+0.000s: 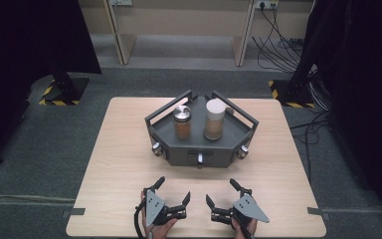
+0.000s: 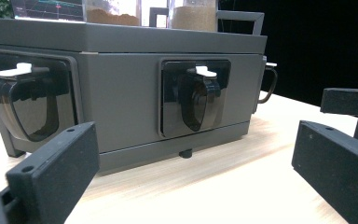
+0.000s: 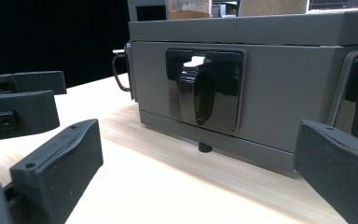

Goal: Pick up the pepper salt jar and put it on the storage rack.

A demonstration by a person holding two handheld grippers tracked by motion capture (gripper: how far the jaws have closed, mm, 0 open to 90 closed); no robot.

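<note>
Right gripper (image 3: 198, 172): jaws spread wide, nothing between them, low over the wooden table (image 3: 144, 186). Directly ahead stands a grey box (image 3: 279, 93) with a black lever handle (image 3: 196, 91). The other gripper (image 3: 18, 102) lies to the left.

Matt grey rack (image 1: 179, 144); glossy black dispenser handle (image 2: 196, 98); pale wood-grain table (image 1: 119, 164).

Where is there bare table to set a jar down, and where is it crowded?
Bare wood lies left and right of the grey rack, out to the table edges, and in the strip between its front and the open left gripper and right gripper. The near edge is crowded by both grippers; the rack's top holds two jars.
</note>
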